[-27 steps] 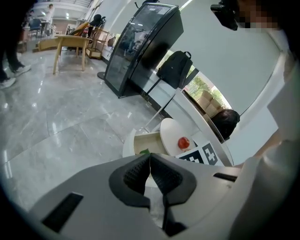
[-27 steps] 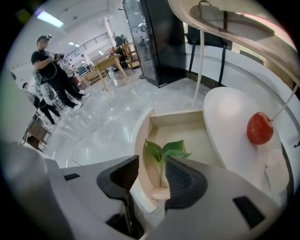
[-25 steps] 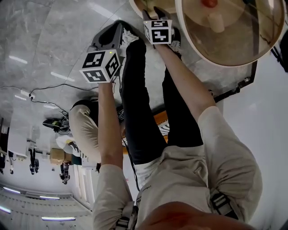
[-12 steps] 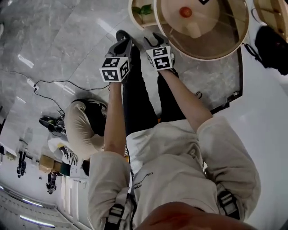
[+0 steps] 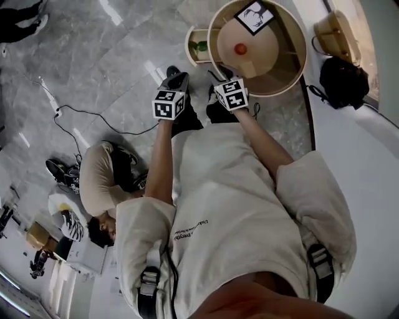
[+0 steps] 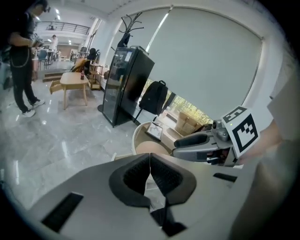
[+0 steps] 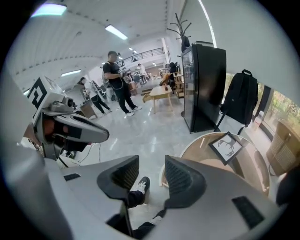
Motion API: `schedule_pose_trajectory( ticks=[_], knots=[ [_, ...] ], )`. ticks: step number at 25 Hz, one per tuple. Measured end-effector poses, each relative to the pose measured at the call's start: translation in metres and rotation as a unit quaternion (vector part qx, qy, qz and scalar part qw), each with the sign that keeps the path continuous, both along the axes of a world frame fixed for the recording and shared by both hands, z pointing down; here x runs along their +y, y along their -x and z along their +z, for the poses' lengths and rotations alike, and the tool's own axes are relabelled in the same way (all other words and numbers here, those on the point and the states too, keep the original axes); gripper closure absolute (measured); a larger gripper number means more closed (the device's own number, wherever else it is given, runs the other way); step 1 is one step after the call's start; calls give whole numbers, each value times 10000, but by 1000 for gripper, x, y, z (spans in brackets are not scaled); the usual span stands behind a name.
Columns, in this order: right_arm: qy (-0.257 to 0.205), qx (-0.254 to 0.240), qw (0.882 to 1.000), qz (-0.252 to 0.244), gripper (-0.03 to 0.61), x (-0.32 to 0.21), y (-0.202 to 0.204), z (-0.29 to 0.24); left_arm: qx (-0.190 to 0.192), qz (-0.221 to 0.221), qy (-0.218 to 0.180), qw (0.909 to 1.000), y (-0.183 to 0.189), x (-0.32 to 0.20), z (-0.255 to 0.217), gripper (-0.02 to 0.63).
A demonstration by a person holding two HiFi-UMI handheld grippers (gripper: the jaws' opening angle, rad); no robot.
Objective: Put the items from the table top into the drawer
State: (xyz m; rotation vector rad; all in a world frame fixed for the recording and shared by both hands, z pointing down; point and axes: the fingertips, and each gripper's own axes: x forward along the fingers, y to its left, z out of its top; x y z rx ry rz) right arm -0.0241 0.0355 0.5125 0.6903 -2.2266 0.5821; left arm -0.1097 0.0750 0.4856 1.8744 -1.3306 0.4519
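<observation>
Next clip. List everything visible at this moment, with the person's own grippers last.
table: one, round, pale wood, top of head view
framed picture: one, black frame, deer drawing, table's far edge
red item: one, small, near the table's middle; too small to name
low shelf: one, pale, beside the table, something green in it
backpack: one, black, right of the table
basket: one, woven tan, beyond the backpack
cable: one, black, grey floor at left
crouching person: one, beige top, floor at left
cabinet: one, tall, black, behind the table
left gripper: grey, jaws together, empty
right gripper: grey, jaws apart, empty
</observation>
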Motion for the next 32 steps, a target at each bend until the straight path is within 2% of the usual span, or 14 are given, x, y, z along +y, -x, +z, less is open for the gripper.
schedule_pose_trajectory(
  ticks=[3,5,8,12,14,18,21,25,28,32],
  knots=[
    [198,55,9997,-144,393,24,-17,-25,4,-246,-117,9996,-4,22,-37,592],
    [302,85,9983,-490,393,43,-19,-36,26,-512,-202,9985,-2,35,-57,592],
    [64,39,9951,-985,403,54,-23,-57,150,-953,-380,9946,-7,57,-80,592],
    [-148,-165,9940,-1071,423,57,-39,-72,310,-1317,-487,9896,-25,79,-85,592],
    [-126,-245,9943,-1030,423,56,-47,-74,197,-1231,-459,9911,-33,78,-83,592],
    [15,-398,9949,-930,428,63,-61,-76,35,-793,-305,9964,-64,90,-73,592],
    [91,-379,9954,-872,455,72,-78,-73,-42,-401,-195,9990,-88,95,-67,592],
    [269,-466,9955,-786,504,86,-98,-65,-254,44,-269,9993,-113,100,-69,592],
    [500,-738,9951,-419,533,85,-104,-64,-328,128,-315,9989,-118,106,-70,592],
    [599,-891,9942,-96,545,85,-112,-66,-304,-74,-376,9988,-113,117,-72,592]
  ],
)
